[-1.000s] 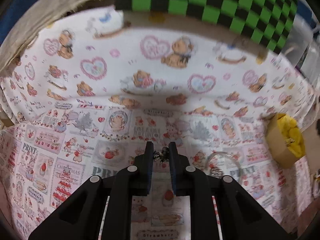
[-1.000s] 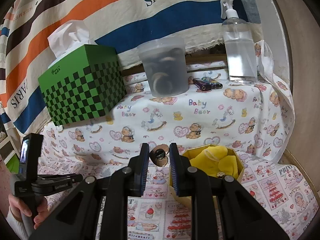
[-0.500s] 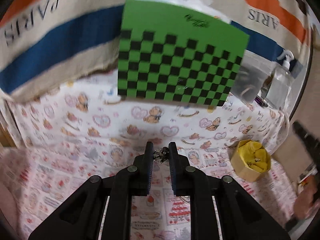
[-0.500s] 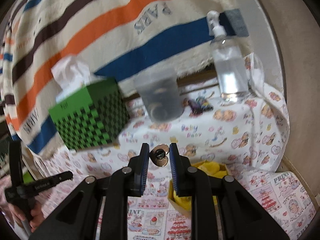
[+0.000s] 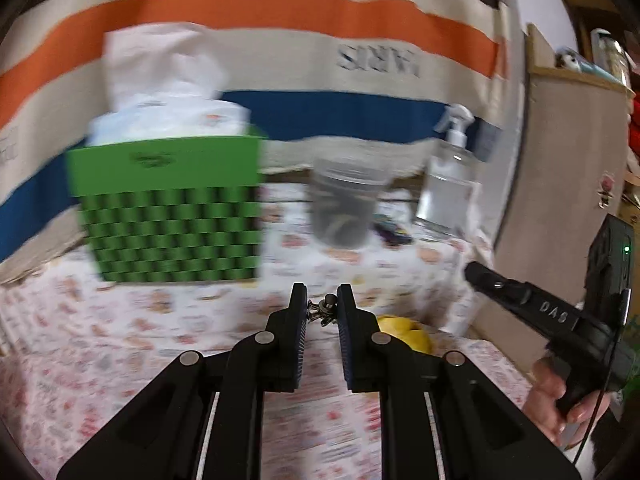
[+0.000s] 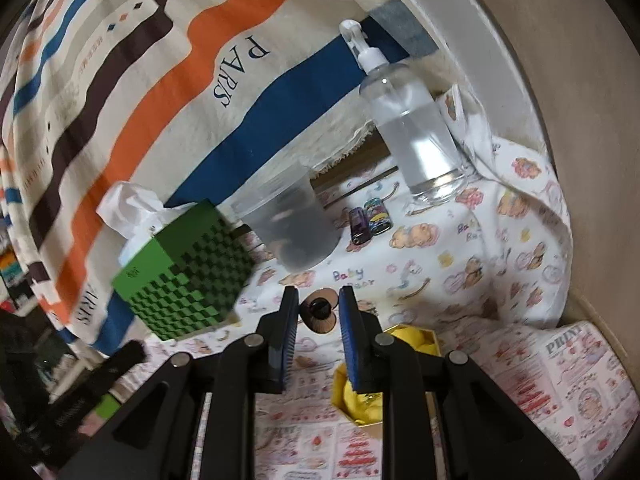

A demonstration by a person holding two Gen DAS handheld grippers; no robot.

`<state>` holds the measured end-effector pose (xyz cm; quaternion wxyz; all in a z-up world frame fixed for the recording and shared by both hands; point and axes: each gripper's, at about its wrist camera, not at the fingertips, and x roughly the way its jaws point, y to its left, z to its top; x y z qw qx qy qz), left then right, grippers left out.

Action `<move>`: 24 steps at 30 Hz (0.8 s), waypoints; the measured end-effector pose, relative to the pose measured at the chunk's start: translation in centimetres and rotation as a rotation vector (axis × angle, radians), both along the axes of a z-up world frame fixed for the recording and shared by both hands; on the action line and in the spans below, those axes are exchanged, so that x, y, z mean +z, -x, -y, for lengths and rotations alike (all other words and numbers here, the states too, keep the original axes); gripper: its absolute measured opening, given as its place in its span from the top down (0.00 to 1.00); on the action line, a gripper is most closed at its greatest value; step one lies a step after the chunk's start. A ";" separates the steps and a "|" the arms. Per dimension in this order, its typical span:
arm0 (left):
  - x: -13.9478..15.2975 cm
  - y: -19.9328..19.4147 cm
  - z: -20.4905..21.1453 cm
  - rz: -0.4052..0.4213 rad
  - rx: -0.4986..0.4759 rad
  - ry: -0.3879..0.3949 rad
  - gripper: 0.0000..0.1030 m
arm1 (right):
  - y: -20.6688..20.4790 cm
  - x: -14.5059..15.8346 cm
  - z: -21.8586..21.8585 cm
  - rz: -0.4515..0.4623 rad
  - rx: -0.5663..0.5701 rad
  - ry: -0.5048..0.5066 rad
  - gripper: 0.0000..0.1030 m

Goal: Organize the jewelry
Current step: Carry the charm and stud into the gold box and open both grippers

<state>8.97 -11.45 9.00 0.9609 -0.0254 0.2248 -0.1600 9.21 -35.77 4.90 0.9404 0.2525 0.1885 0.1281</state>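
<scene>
My left gripper (image 5: 322, 305) is shut on a small silver metal jewelry piece (image 5: 323, 312), held in the air above the printed cloth. My right gripper (image 6: 319, 307) is shut on a round gold-rimmed earring with a dark centre (image 6: 319, 311). A yellow-lined hexagonal box (image 6: 416, 336) sits on the cloth just below and right of the right fingers; its yellow lining (image 5: 404, 330) peeks out behind the left gripper's right finger. The right gripper's black body (image 5: 536, 308) and the hand holding it (image 5: 560, 404) show at the right of the left wrist view.
A green checkered tissue box (image 5: 172, 208) stands at the back left, a frosted plastic cup (image 5: 344, 200) in the middle, a clear spray bottle (image 6: 412, 124) at the back right. Two lighters (image 6: 370, 220) lie by the cup. A striped cloth (image 6: 168, 92) hangs behind.
Both grippers rose and tilted up, so the back wall and tissue box now fill more of the views. The right view rolled. Each gripper kept hold of its jewelry piece.
</scene>
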 end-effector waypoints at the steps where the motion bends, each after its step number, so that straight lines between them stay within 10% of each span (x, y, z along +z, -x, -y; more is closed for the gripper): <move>1: -0.2 -0.8 1.0 -0.016 -0.023 0.004 0.86 | -0.1 0.0 0.3 -0.001 -0.006 0.001 0.82; 20: -9.6 -8.4 7.5 -0.267 -0.107 0.041 0.86 | -4.3 -5.0 3.5 -0.180 0.044 -0.155 0.81; 24: -10.0 -8.6 7.0 -0.257 -0.083 0.054 0.47 | -4.8 -5.8 3.7 -0.204 0.048 -0.211 0.81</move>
